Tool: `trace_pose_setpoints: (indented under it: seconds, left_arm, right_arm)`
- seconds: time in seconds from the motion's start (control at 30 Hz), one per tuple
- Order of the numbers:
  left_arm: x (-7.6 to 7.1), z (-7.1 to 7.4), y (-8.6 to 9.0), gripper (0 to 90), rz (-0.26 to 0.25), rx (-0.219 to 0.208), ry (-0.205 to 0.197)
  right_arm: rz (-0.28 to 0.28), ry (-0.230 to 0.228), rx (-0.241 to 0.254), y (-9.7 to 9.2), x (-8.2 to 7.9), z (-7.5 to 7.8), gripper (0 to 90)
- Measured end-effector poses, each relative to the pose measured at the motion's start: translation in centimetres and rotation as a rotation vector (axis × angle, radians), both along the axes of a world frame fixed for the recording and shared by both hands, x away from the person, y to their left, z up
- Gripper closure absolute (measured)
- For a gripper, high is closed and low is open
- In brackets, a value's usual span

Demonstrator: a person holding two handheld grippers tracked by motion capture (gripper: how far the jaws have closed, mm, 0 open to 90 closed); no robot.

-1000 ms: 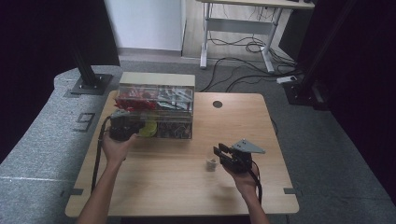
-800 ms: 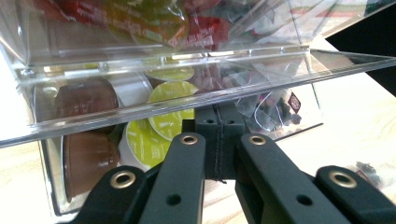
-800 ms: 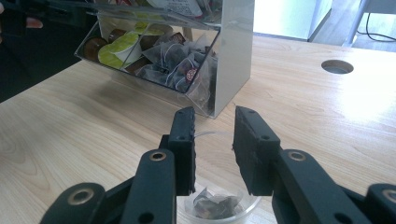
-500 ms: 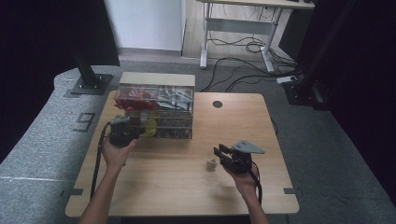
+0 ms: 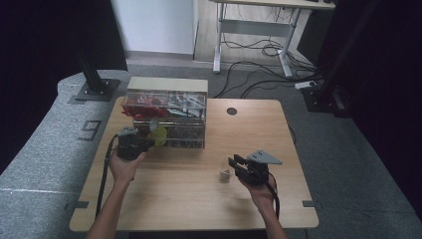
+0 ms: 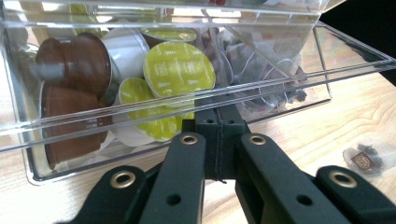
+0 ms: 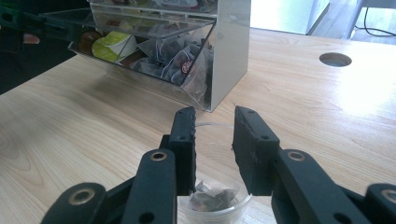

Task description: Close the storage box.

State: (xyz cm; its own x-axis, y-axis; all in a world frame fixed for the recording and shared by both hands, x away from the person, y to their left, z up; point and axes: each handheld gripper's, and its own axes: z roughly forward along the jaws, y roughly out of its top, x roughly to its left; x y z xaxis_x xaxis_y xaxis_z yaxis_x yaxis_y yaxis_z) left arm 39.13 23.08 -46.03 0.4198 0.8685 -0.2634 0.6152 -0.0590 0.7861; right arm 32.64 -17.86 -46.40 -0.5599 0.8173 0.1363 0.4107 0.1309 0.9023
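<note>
A clear acrylic organiser (image 5: 166,117) stands at the table's far left, holding capsules and tea bags. Its lower left drawer (image 6: 70,154) is pulled out, with lime-lidded capsules (image 6: 180,70), brown capsules and clear tea-bag sachets inside. My left gripper (image 5: 147,142) (image 6: 219,114) is shut, its tips on the drawer's front edge. A small clear cup (image 5: 225,175) (image 7: 215,205) with a tea bag in it sits on the table. My right gripper (image 5: 231,163) (image 7: 212,126) has its jaws on either side of the cup, closed on it. The drawer (image 7: 140,28) hangs out towards the person's left hand.
The wooden table (image 5: 189,199) has a round cable hole (image 5: 232,111) (image 7: 335,59) at the back. A loose tea-bag sachet (image 6: 366,158) lies on the wood to the drawer's right. Desk legs and cables lie on the floor beyond.
My left gripper has drawn back towards the person with the drawer, and lime capsules have come into sight. The right gripper and the cup have stayed put.
</note>
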Motion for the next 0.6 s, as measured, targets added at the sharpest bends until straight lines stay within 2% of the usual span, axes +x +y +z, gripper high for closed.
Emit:
trace_pose_setpoints:
  seconds: [0.37, 0.6]
  left_arm:
    - [-0.2, -1.4, 0.0, 90.0, -0.003, -0.012, 0.027]
    - [0.1, -2.6, -0.1, 90.0, -0.012, -0.004, 0.059]
  right_arm:
    - [-0.002, 0.008, -0.006, 0.0, 0.1, -0.3, 69.0]
    - [-0.003, 0.012, -0.008, 0.1, 0.1, -0.4, 69.0]
